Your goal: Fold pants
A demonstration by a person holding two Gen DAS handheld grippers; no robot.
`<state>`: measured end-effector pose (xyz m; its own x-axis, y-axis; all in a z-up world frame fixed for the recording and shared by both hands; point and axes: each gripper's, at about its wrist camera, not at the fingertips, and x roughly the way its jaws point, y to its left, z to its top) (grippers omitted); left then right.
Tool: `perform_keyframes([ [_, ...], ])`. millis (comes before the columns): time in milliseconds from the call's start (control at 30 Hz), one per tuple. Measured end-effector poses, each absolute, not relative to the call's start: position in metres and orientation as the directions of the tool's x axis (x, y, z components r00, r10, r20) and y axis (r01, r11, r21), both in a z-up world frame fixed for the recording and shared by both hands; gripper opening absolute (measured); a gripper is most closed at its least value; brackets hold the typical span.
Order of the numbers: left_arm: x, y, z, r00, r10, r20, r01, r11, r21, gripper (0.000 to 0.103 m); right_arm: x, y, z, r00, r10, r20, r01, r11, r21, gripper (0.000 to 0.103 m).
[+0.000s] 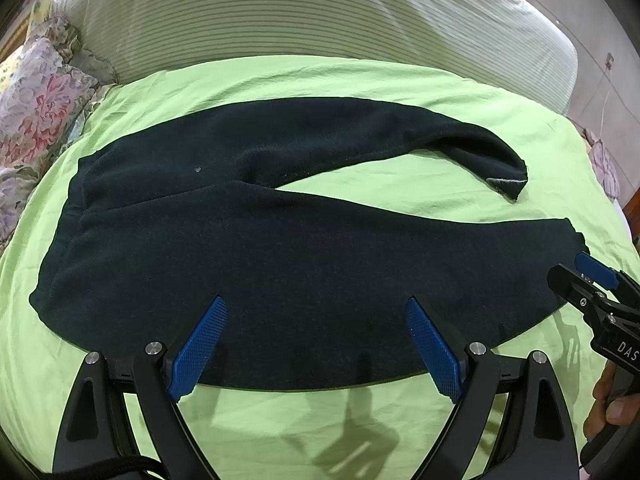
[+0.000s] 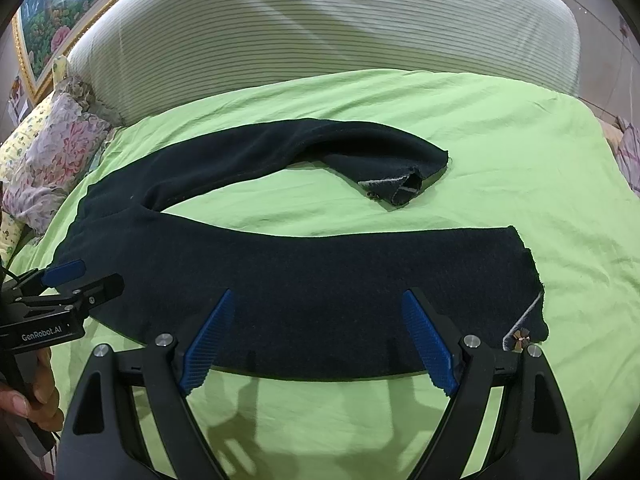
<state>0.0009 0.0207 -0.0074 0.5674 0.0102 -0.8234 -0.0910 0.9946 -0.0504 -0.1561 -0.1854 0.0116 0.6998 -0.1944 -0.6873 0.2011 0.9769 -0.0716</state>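
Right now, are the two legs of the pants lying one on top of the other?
No, the pants lie spread on the green sheet, with a strip of sheet showing between the two legs.

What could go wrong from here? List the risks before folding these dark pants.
1. The dark fleece pants lie with legs splayed and the far leg curved, so a fold may come out crooked.
2. Both the left gripper and the right gripper are open above the near leg; a pinch might also catch the light green bedsheet.
3. The far cuff is rumpled and may bunch.
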Motion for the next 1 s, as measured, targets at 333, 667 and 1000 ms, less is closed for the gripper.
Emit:
perform_keyframes([
  [333,0.008,0.022,-0.007,0.561,-0.005,-0.828,-0.073,0.996,-0.055,0.092,-0.152,-0.195,0.013,0.695,-0.192,-0.693,0.222,0.974,-0.047,0.086],
  [667,0.029,0.021,-0.003,0.538,-0.038,-0.842,-0.035,0.997,-0.067,0.092,-0.141,-0.213,0.022,0.704,-0.183,-0.687,0.249,0.969,-0.003,0.086],
  [1000,0.096,0.029,0.014,0.526,-0.082,-0.846,0.013,0.996,-0.088,0.092,-0.090,-0.295,0.050,0.709,-0.177,-0.683,0.364,0.921,0.139,0.086],
])
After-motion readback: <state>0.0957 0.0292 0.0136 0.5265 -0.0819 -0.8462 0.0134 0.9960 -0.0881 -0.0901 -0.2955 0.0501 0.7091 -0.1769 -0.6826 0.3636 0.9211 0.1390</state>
